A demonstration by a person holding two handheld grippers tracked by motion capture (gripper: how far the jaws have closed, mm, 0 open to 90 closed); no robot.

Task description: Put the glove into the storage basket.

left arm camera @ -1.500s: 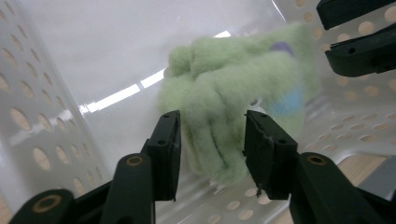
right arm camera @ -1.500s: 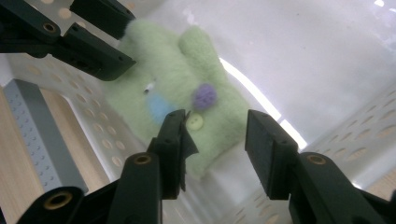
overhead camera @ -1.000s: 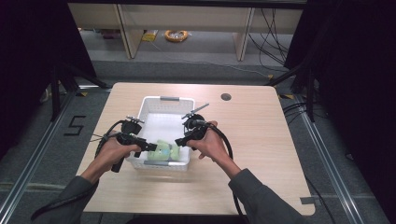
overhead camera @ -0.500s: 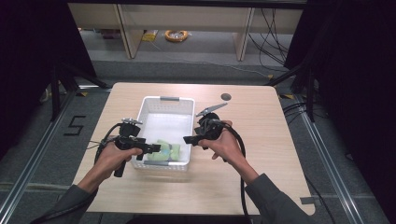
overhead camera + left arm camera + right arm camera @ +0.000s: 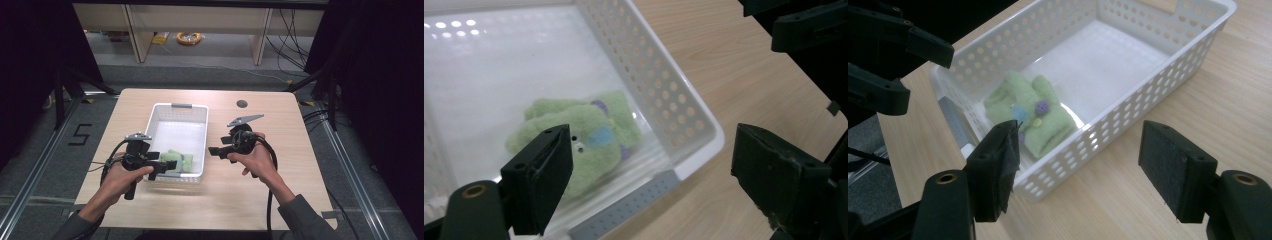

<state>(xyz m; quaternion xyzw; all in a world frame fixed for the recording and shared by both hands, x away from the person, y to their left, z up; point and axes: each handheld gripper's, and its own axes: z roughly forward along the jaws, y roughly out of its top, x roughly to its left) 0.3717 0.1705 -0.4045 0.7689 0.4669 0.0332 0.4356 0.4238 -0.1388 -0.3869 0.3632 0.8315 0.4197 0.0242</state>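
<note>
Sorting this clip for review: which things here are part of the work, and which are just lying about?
Part of the work:
- green cloth toy, lying in the near end of the basket
- white basket
- left gripper and right gripper, jaws open, nothing between them

Just lying about:
- orange cable coil on the floor beyond the table

A single sign can be read: a black numeral "5" (image 5: pixel 80 135) marked on the grey floor (image 5: pixel 35 150), seen in the high view. It lies beyond the left edge of the light wooden table (image 5: pixel 280 145), off to the left of the left gripper's jaws and a little farther from the person than they are. No other text, label or brand is legible on the things in any of the views.
</note>
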